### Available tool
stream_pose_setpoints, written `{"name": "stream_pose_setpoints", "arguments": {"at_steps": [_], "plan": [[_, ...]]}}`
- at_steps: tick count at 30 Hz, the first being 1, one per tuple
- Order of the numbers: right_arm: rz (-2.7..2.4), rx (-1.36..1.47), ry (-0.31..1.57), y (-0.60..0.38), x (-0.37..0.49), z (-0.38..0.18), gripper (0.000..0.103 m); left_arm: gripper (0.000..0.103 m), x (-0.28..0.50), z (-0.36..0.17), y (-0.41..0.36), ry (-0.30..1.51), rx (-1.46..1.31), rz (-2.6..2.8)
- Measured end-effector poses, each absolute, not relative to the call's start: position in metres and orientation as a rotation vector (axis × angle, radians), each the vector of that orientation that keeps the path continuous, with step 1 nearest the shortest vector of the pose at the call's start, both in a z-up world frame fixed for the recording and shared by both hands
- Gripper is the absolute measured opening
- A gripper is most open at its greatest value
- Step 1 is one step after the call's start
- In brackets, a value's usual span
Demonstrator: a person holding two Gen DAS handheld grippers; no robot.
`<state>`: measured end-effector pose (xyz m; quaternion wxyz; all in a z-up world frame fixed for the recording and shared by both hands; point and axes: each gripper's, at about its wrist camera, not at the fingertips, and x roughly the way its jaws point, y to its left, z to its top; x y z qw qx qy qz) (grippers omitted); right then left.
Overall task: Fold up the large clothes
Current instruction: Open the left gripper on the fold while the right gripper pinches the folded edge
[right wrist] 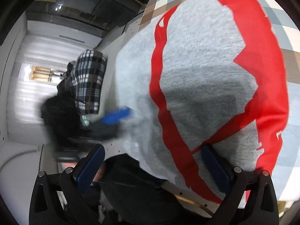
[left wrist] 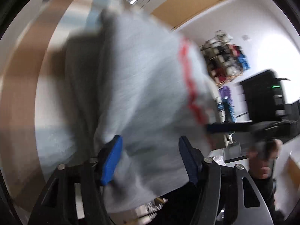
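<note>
A large grey sweatshirt with a red print [right wrist: 202,60] lies over a checked tablecloth [right wrist: 277,18]. It also fills the blurred left wrist view [left wrist: 142,78]. My left gripper [left wrist: 150,150] is open, its blue pads [left wrist: 112,159] wide apart with grey cloth lying between them. My right gripper [right wrist: 153,161] is open, its pads either side of the sweatshirt's near edge, gripping nothing. The left gripper's blue pad shows blurred in the right wrist view [right wrist: 116,116]. The right gripper shows in the left wrist view [left wrist: 262,127], held by a hand.
The table's brown edge [left wrist: 22,75] curves at the left. A plaid garment [right wrist: 88,86] hangs beyond the table. A black machine [left wrist: 262,93] and a shelf of clothes [left wrist: 225,56] stand by the white wall. Dark trousers [right wrist: 131,183] are near the right gripper.
</note>
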<state>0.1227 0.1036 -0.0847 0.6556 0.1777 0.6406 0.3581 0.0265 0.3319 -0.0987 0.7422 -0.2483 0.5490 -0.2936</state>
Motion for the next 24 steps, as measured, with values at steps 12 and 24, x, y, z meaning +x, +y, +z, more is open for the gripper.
{"name": "stream_pose_setpoints", "arguments": {"at_steps": [12,24], "plan": [[0.576,-0.126,1.286,0.188,0.186,-0.01,0.103,0.046,0.025,-0.096,0.333,1.175,-0.468,-0.614],[0.406,-0.32,1.524,0.251,0.236,-0.106,0.103,0.046,0.031,-0.11,0.363,1.204,-0.607,-0.691]]}}
